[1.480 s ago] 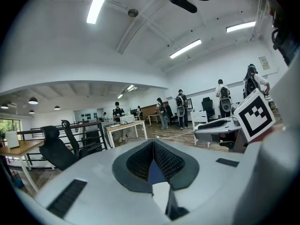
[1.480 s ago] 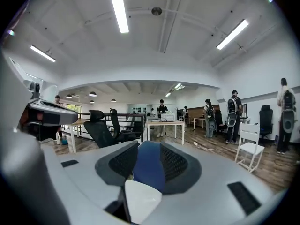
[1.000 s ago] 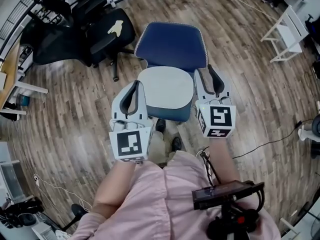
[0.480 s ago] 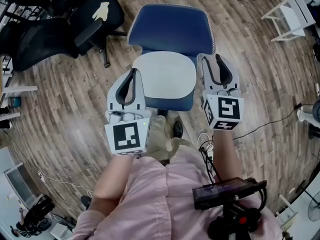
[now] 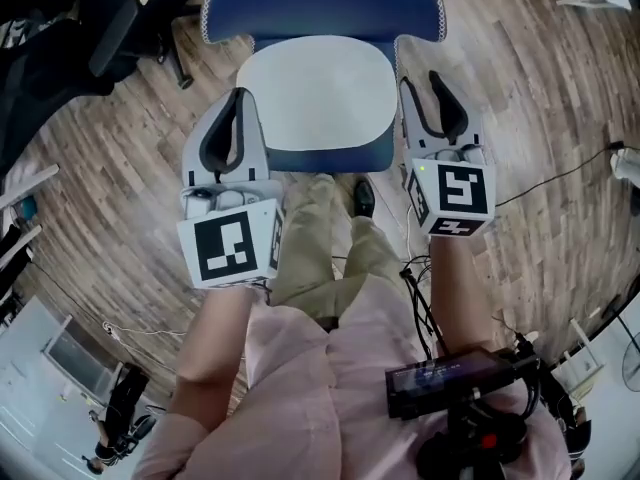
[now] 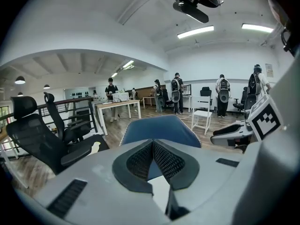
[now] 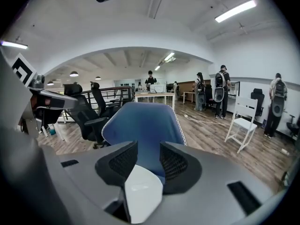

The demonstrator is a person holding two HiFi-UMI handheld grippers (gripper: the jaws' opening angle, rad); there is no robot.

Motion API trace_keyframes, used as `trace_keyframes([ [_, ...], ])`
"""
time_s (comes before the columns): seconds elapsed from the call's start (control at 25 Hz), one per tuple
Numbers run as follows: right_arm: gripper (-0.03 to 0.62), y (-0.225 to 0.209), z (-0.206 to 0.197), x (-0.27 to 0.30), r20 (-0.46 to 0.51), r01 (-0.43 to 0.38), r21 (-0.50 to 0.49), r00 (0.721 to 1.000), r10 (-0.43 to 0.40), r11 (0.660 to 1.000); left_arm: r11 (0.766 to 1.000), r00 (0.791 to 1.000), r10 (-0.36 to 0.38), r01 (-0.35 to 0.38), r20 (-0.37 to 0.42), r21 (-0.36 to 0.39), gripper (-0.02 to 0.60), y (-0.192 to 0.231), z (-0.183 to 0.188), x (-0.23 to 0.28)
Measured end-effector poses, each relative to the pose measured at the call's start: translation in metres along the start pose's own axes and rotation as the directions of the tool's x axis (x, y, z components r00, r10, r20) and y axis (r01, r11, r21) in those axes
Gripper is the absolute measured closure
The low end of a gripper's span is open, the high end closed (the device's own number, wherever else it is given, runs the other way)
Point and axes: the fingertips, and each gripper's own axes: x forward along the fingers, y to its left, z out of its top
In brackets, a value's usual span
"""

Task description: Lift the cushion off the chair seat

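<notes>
A white cushion (image 5: 318,93) lies on the seat of a blue chair (image 5: 320,3), straight ahead in the head view. My left gripper (image 5: 238,98) hangs beside the cushion's left edge, apart from it; its pads meet at the tip with nothing between them. In the left gripper view (image 6: 153,143) the cushion (image 6: 159,196) shows below the pads and the blue backrest (image 6: 159,128) beyond. My right gripper (image 5: 428,80) is by the cushion's right edge, open. In the right gripper view (image 7: 148,149) a gap shows between the pads, with the cushion (image 7: 143,191) below and the backrest (image 7: 140,125) behind.
Black office chairs (image 5: 60,28) stand left of the blue chair. A cable (image 5: 560,178) runs over the wood floor at the right. The person's legs and shoe (image 5: 362,196) are just in front of the seat. A white chair (image 7: 241,121), tables and standing people are farther back.
The chair and cushion have come closer and risen in the head view. Both grippers have moved forward and now flank the cushion's sides.
</notes>
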Motion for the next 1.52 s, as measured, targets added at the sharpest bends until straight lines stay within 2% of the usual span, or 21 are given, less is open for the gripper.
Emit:
trace_keyframes([
  [0.4,0.447,-0.008,-0.108,0.042,-0.147,0.035,0.099,0.989,-0.021,0.994,0.994,0.982,-0.101,0.105,-0.158,0.013,0.568,-0.025,-0.085,0.052],
  [0.96,0.437,-0.009,-0.26,0.075,-0.309,0.111,0.206,0.95,-0.043,0.972,0.979,0.939,-0.185,0.201,-0.29,0.025,0.568,-0.053,-0.191,0.093],
  [1.28,0.428,-0.011,-0.319,0.086,-0.349,0.141,0.297,0.937,-0.03,0.945,0.975,0.916,-0.2,0.22,-0.346,0.018,0.568,-0.061,-0.237,0.104],
  [1.52,0.424,-0.011,-0.34,0.095,-0.359,0.163,0.369,0.933,-0.022,0.915,0.976,0.907,-0.201,0.219,-0.37,0.007,0.568,-0.059,-0.253,0.104],
])
